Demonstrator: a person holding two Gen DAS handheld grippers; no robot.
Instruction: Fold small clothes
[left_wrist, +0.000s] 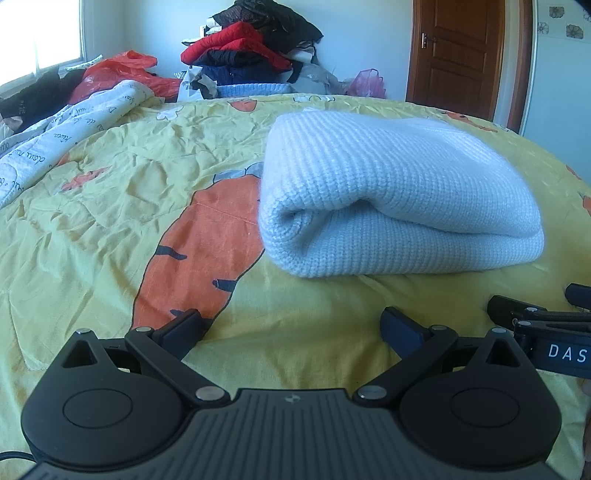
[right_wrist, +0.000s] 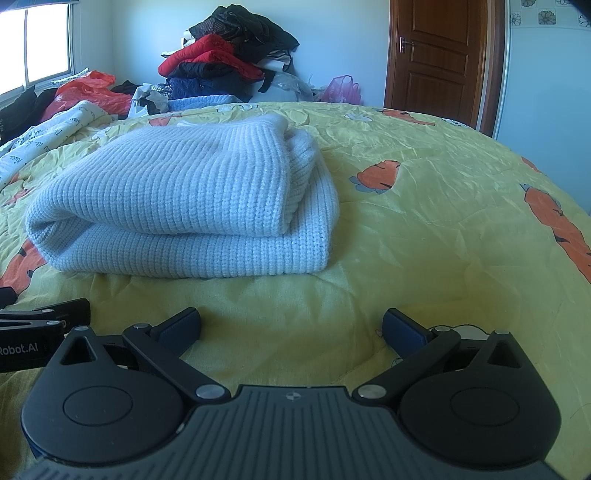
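A pale blue knitted sweater (left_wrist: 399, 192) lies folded into a thick bundle on the yellow bedspread with carrot prints (left_wrist: 110, 206). It also shows in the right wrist view (right_wrist: 184, 206), ahead and to the left. My left gripper (left_wrist: 291, 325) is open and empty, a short way in front of the sweater. My right gripper (right_wrist: 291, 325) is open and empty too, just short of the sweater's near right corner. The two grippers sit side by side; the right one shows at the edge of the left wrist view (left_wrist: 532, 314).
A pile of red, black and navy clothes (left_wrist: 251, 48) is stacked at the far side of the bed. A white printed quilt (left_wrist: 55, 133) and an orange plastic bag (left_wrist: 122, 70) lie at the far left. A brown door (right_wrist: 439, 51) stands at the back right.
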